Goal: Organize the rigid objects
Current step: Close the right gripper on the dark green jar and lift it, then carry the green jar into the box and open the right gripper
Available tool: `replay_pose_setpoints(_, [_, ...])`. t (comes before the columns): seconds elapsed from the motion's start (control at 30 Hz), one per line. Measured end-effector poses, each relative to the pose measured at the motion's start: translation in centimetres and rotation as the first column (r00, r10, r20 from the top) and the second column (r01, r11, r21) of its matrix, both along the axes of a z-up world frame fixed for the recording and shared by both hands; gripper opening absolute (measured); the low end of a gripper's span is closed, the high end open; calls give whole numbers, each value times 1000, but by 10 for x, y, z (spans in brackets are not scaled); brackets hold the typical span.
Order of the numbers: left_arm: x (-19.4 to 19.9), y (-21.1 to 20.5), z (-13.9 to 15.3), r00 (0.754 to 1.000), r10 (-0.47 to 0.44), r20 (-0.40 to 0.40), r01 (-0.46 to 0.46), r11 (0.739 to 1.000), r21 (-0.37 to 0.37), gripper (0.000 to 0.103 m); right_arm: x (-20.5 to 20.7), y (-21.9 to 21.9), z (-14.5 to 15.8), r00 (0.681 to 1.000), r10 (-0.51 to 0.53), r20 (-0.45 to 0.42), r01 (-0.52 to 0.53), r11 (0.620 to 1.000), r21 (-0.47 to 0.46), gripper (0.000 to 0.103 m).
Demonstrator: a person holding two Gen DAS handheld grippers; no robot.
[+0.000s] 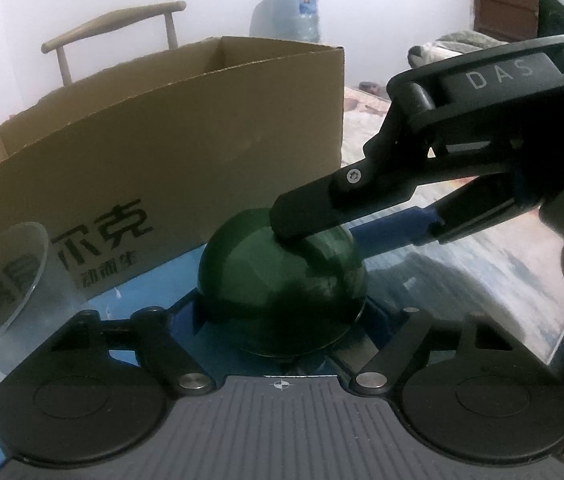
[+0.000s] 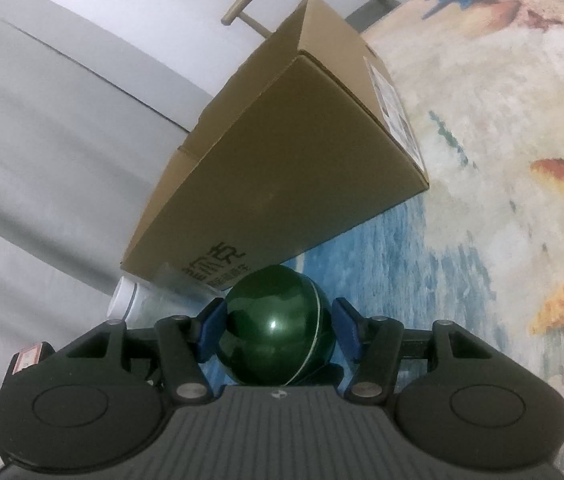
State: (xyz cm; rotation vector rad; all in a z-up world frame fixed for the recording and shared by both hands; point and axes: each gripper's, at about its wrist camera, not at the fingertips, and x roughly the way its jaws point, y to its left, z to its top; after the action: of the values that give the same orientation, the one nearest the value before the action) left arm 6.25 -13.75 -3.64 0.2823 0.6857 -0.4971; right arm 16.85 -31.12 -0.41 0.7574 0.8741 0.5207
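A dark green glossy ball lies on a beach-print mat, just in front of an open cardboard box. My right gripper has its blue pads on both sides of the ball and is shut on it; in the left wrist view it reaches in from the right over the ball's top. My left gripper sits close behind the ball with its fingers spread either side of it; its tips are hidden by the ball.
A clear glass lies left of the ball by the box; it also shows in the right wrist view. A wooden chair and a water jug stand behind the box. The mat spreads to the right.
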Motion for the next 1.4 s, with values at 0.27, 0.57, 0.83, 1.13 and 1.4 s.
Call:
replay_pose_setpoints(0.27, [-7, 1, 2, 999, -35, -22, 36, 999, 19, 81, -19, -2, 4, 1000, 23, -4, -23, 999, -27, 60])
replay_pose_setpoints(0.57, [-2, -3, 1, 999, -30, -29, 31, 999, 15, 83, -23, -5, 3, 1000, 16, -7, -16, 1000, -16, 61])
replay_pose_setpoints(0.83, [1, 0, 1, 998, -17, -57, 16, 1000, -7, 83, -23, -2, 0, 1000, 17, -18, -17, 1000, -13, 64])
replay_pose_setpoints(1.13, [1, 0, 2, 997, -3, -74, 2, 1000, -13, 82, -25, -1, -1, 1000, 14, -15, -14, 1000, -9, 66])
replay_pose_setpoints(1.4, [7, 0, 5, 996, 7, -89, -9, 1000, -19, 82, -25, 1, 1, 1000, 14, -6, -14, 1000, -23, 66])
